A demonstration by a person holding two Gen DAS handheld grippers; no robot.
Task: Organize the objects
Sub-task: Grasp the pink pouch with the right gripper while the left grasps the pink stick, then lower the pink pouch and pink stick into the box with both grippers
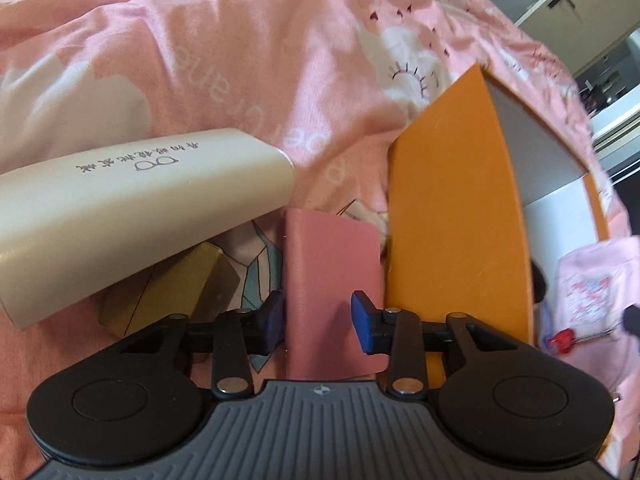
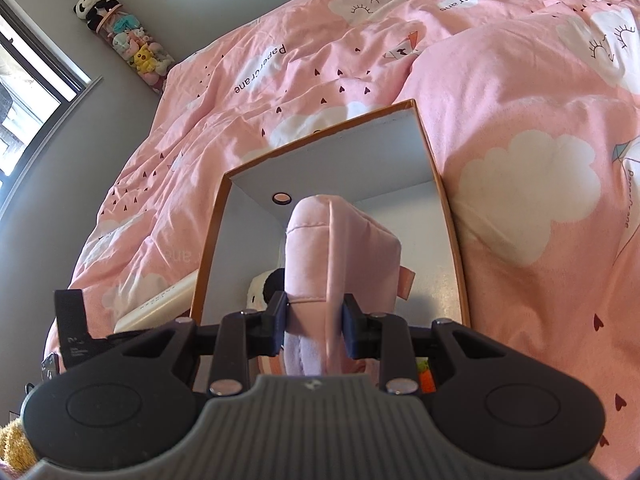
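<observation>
An orange box (image 1: 452, 216) with a white inside lies on the pink bedspread; in the right wrist view its opening (image 2: 340, 168) faces me. My left gripper (image 1: 318, 320) is open, its blue pads either side of a pink wallet (image 1: 330, 276) that lies beside the box. A cream case (image 1: 132, 208) with printed characters rests over a gold box (image 1: 176, 284) to the left. My right gripper (image 2: 316, 324) is shut on a pale pink soft pouch (image 2: 340, 248) and holds it over the box's opening.
Pink patterned bedspread (image 2: 520, 128) all around, bunched into folds. A tube of plush toys (image 2: 128, 44) hangs on the grey wall by a window (image 2: 24, 92). A panda plush (image 2: 268, 288) lies in the box. Cupboards (image 1: 580, 0) stand at the far right.
</observation>
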